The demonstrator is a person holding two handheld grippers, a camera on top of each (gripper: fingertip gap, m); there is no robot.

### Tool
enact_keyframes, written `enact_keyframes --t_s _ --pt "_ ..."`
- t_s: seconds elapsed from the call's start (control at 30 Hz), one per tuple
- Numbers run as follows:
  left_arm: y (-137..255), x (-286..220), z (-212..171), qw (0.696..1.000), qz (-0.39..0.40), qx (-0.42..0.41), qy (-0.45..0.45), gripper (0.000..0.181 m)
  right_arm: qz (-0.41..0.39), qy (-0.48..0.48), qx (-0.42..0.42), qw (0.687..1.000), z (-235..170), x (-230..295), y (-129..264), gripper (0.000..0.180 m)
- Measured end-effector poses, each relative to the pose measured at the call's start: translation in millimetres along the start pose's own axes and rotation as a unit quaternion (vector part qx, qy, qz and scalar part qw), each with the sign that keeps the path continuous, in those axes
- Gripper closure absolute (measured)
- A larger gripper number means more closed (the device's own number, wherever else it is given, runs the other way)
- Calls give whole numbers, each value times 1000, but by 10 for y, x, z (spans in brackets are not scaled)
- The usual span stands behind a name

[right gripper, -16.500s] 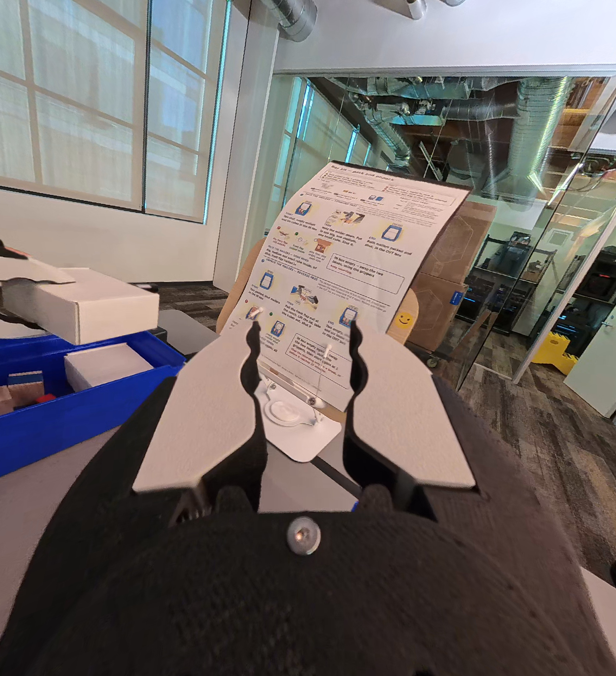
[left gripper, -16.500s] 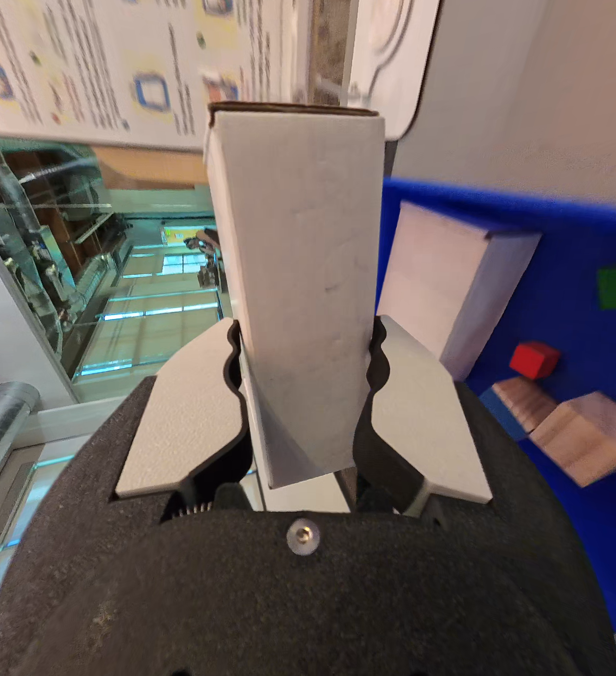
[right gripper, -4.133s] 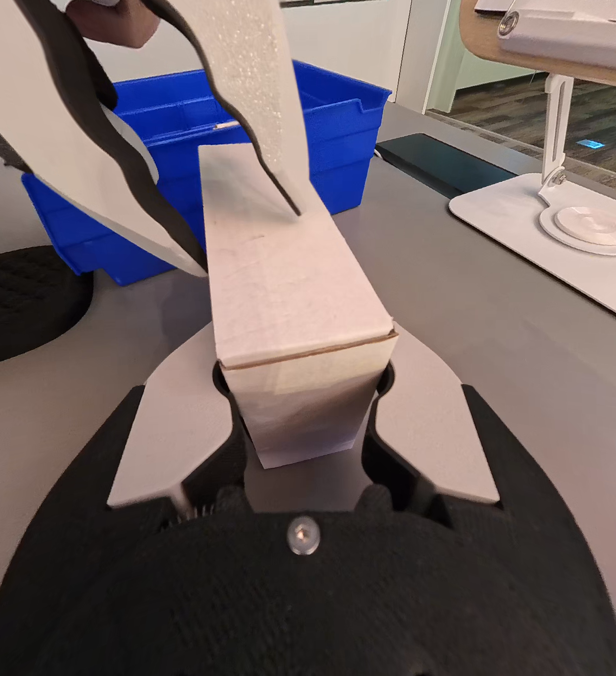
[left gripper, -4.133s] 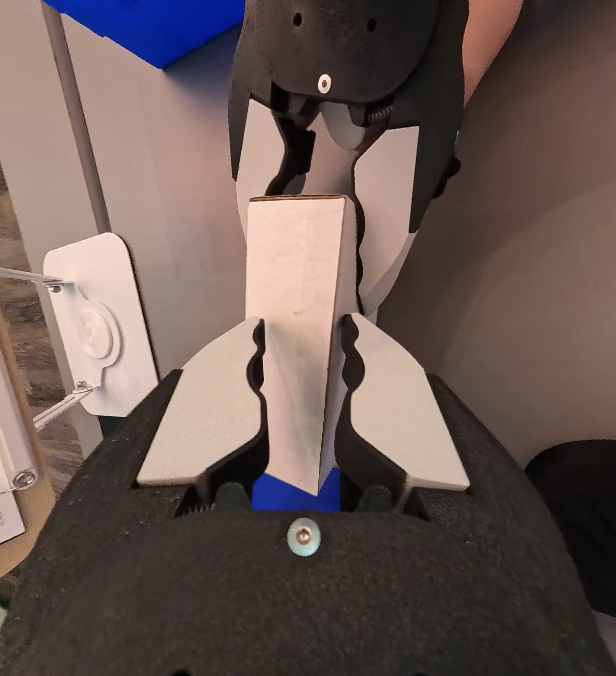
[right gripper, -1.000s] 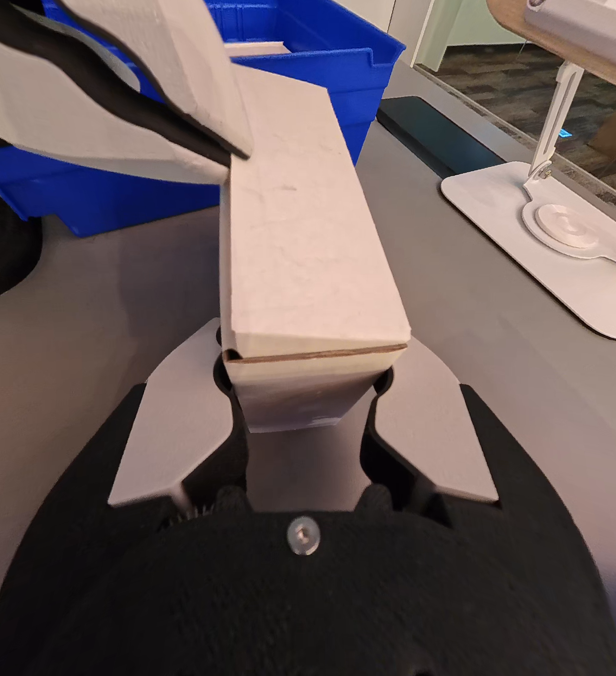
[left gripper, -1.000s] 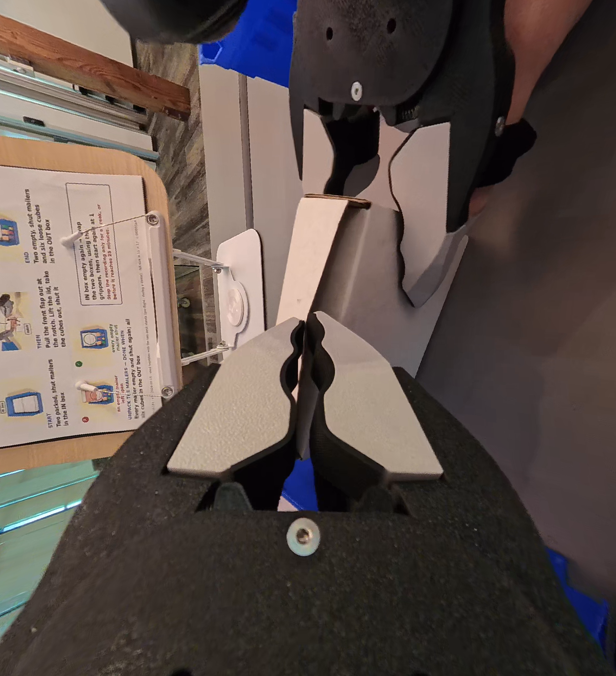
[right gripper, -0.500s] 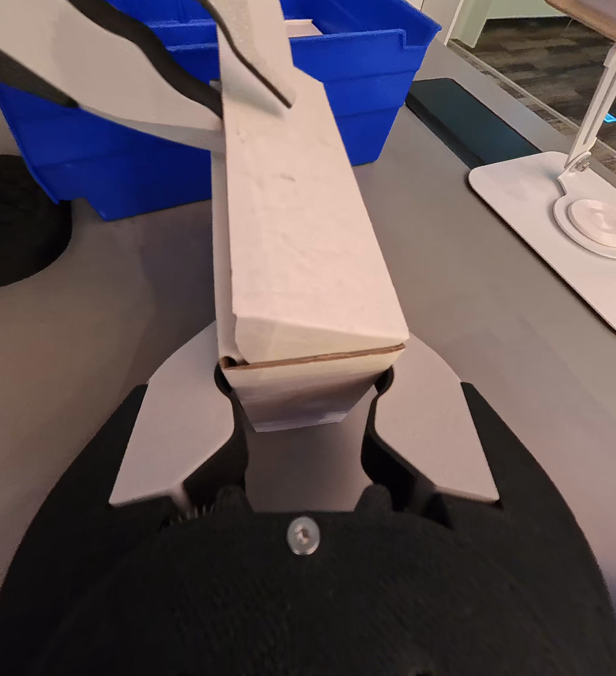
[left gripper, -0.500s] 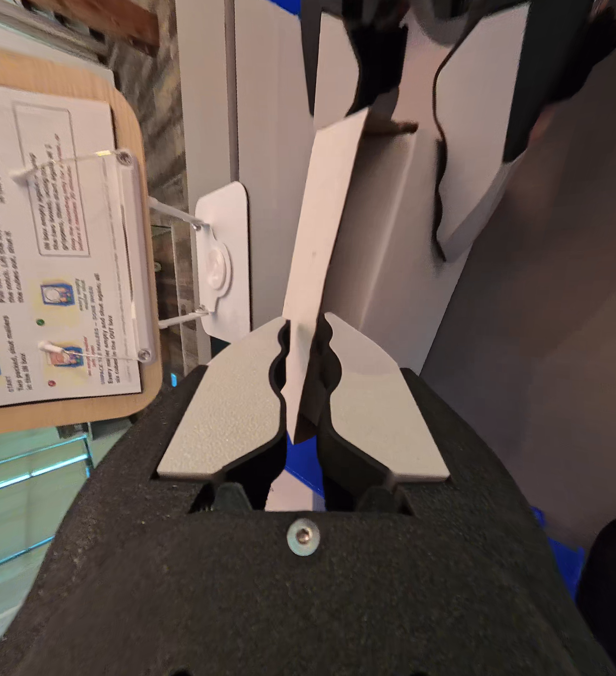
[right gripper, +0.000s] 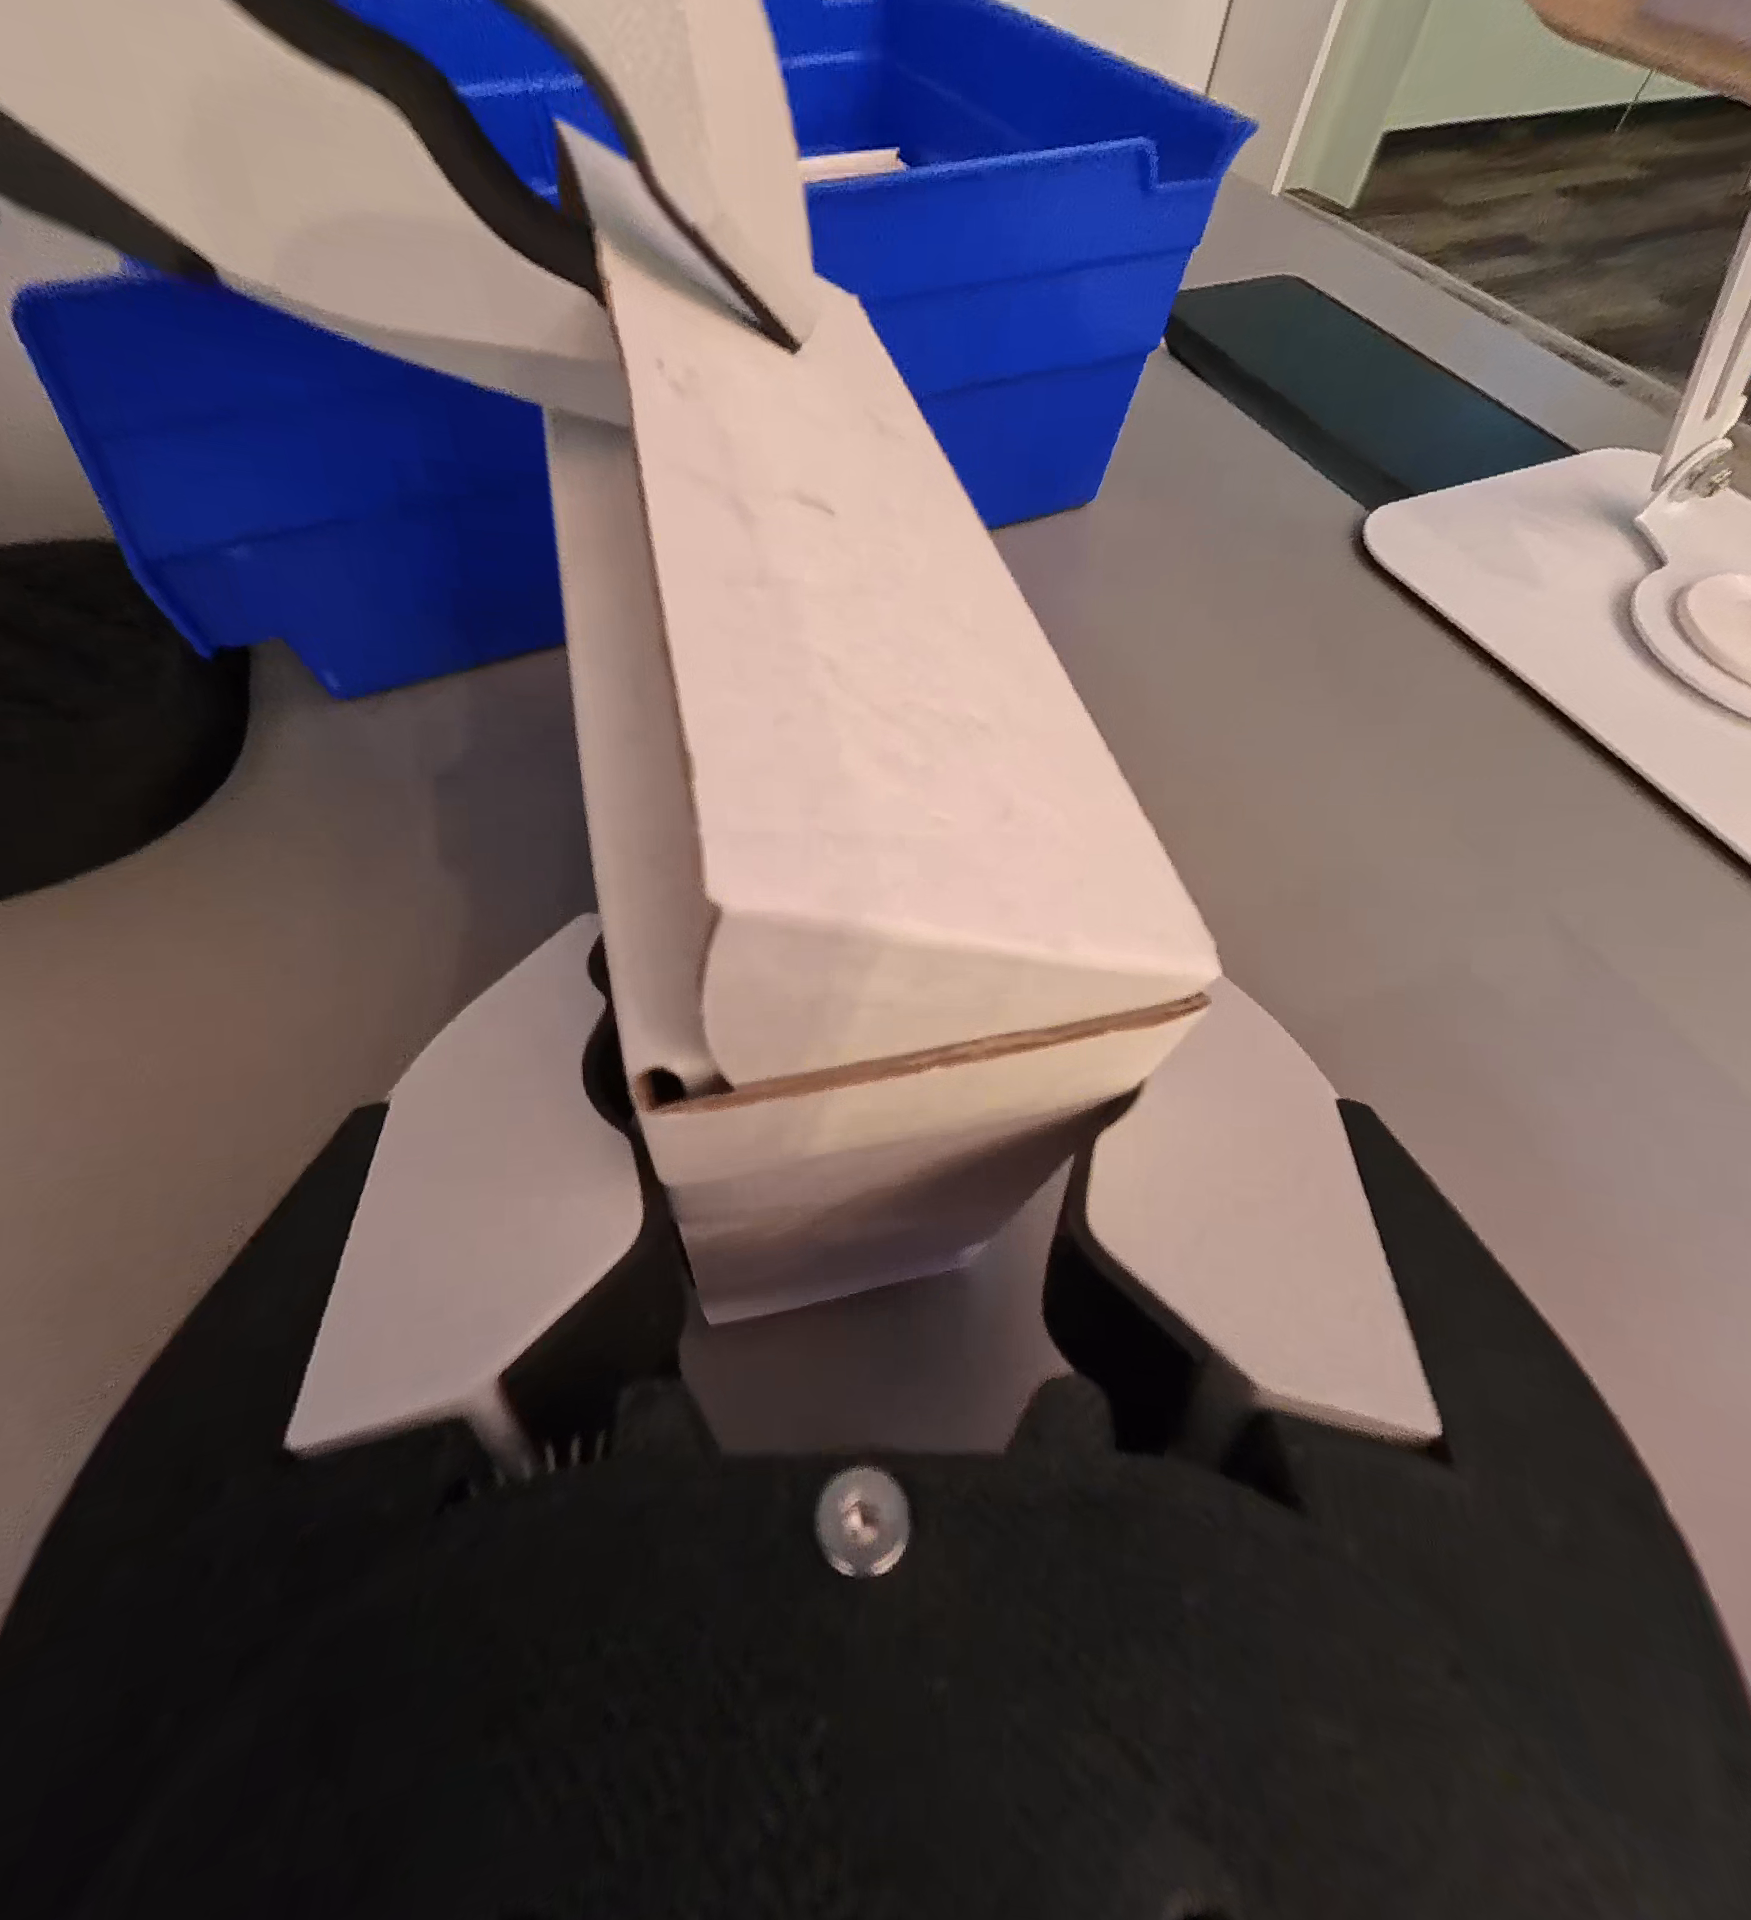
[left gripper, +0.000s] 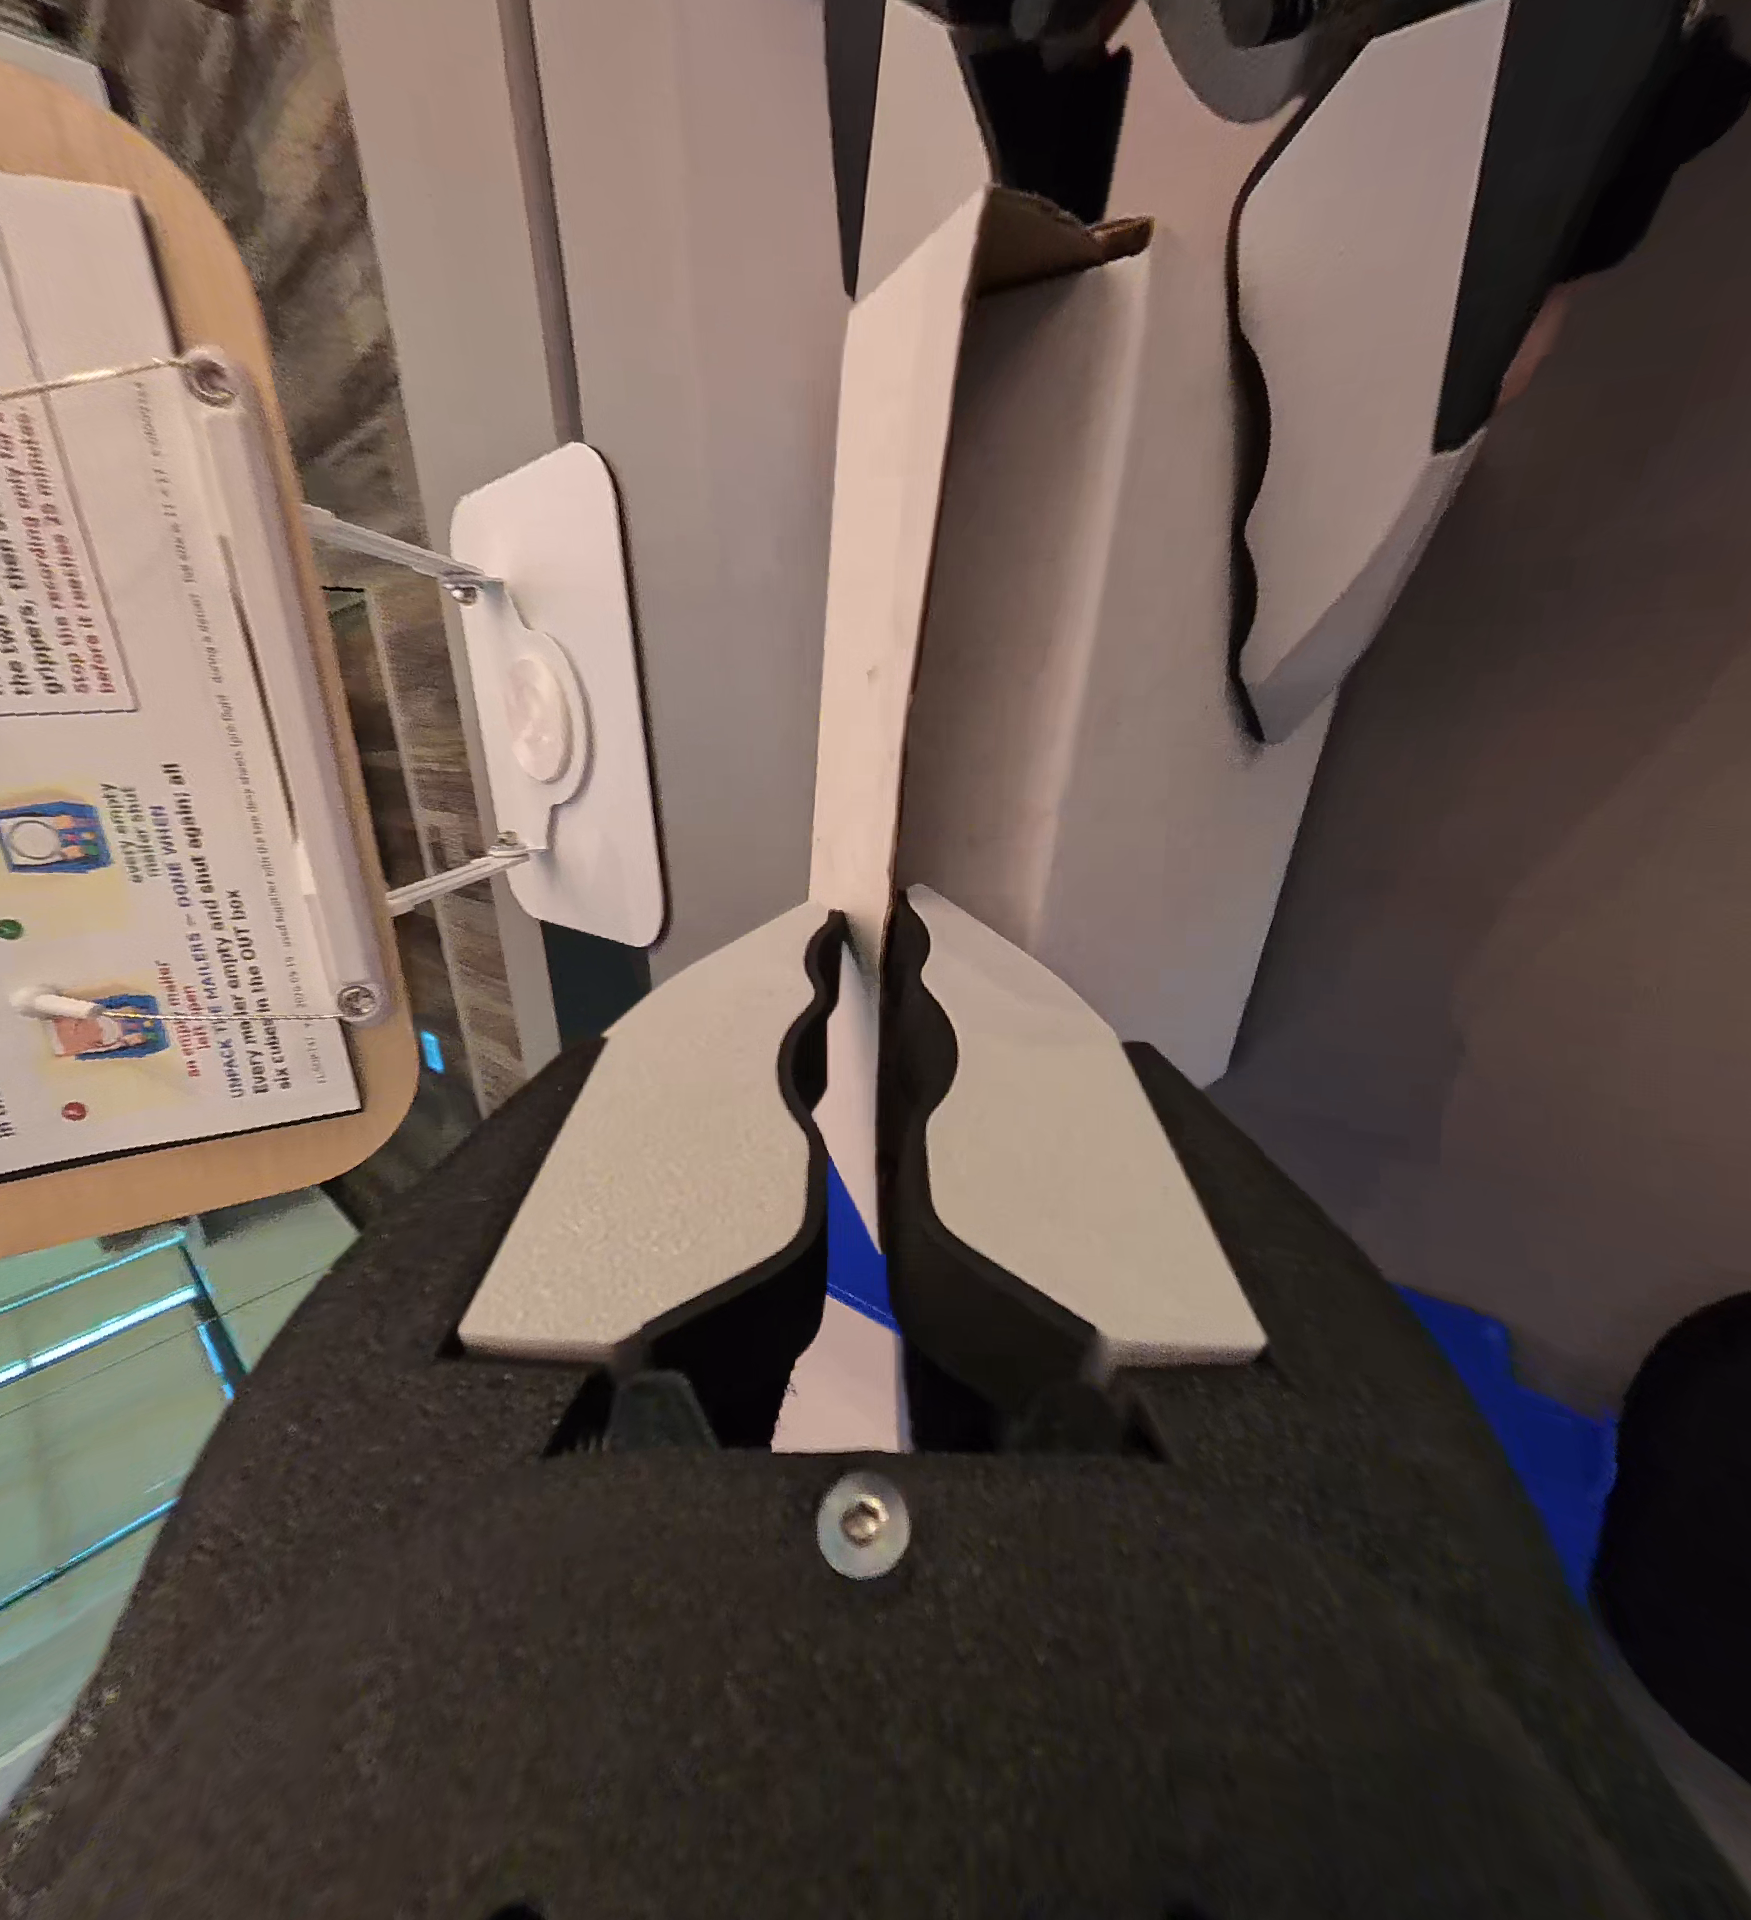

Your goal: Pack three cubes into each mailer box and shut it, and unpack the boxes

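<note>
Step in hand: opening the mailer box; right gripper fingers clamp its near end above the counter; left gripper fingers pinch the lid flap, partly lifted. Next move likely requires swinging the flap fully back.

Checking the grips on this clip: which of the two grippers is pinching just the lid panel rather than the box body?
The left gripper: it pinches the thin lid panel of the white mailer box, while the right gripper clamps the box's body at the opposite end.

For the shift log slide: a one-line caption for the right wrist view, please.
Right gripper clamps the near end of a white mailer box while the left gripper pinches its far lid edge, blue bin behind.
</note>
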State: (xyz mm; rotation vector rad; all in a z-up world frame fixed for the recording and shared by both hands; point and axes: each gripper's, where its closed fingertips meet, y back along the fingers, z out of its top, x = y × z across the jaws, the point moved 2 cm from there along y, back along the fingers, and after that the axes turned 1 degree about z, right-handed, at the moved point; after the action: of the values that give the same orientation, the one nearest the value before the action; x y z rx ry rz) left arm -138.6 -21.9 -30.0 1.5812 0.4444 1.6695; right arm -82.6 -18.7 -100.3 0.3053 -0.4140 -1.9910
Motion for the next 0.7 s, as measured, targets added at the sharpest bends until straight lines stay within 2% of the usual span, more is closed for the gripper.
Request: enact_keyframes --t_s 0.1,0.23,0.4,0.57,0.7 --pt "50 68 17 1000 -5 4 -2 178 -6 41 21 999 -42 10 2 92" --pt "108 93 21 995 -86 2 46 178 0 56 21 998 -38 41 10 92" --pt "81 126 43 985 -137 -11 101 177 6 48 9 999 -42 39 30 92" --pt "2 56 -134 977 -175 30 120 174 11 62 8 998 -50 45 61 92" --pt "14 82 -124 966 -218 39 134 173 13 73 8 997 -50 55 69 92"
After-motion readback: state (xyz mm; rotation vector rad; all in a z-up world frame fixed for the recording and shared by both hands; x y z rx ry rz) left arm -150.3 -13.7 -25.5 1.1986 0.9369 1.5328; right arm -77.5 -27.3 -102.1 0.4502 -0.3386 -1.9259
